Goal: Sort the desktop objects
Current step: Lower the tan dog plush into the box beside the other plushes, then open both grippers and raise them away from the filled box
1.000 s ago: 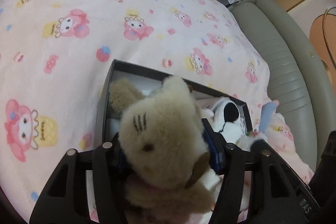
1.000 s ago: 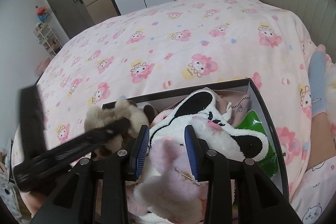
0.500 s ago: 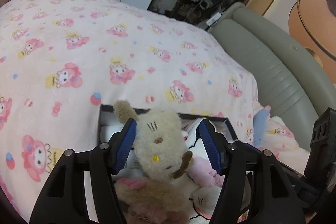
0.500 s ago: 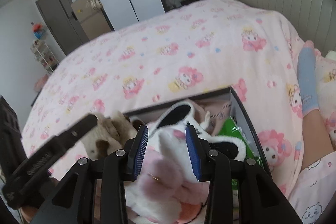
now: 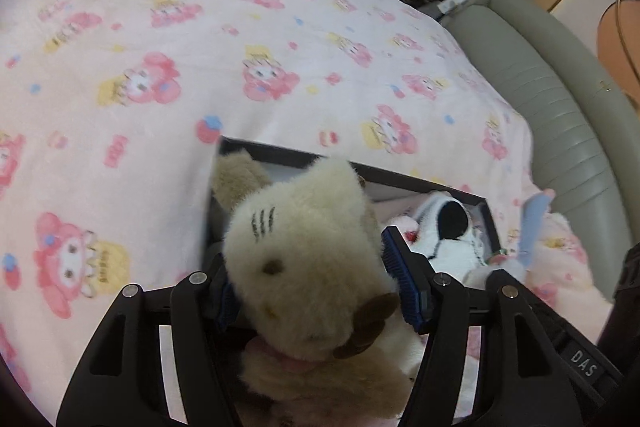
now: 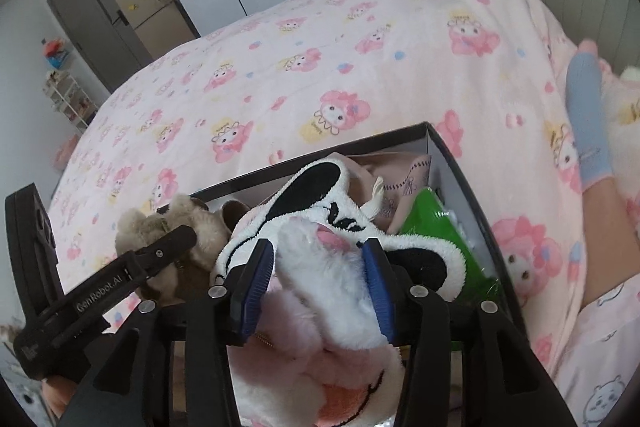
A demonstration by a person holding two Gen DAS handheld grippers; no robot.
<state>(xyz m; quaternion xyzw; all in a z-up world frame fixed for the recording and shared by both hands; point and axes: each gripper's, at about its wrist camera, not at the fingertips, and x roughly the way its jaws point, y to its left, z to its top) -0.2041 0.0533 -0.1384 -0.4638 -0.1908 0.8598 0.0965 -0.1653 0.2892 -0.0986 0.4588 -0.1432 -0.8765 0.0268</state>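
Right gripper (image 6: 318, 281) has just been opening, its jaws now wider around the pink plush (image 6: 320, 291) over the box (image 6: 460, 163). Left gripper (image 5: 310, 291) clamps the beige plush (image 5: 304, 263), nearer the box's left end. Readable: "GenRobot.AI", "DAS".

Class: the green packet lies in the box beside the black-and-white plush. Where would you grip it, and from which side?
Grip the green packet by its exposed upper edge, coming from above near the box wall. The black-and-white plush covers its other side, so probably only that strip is free.
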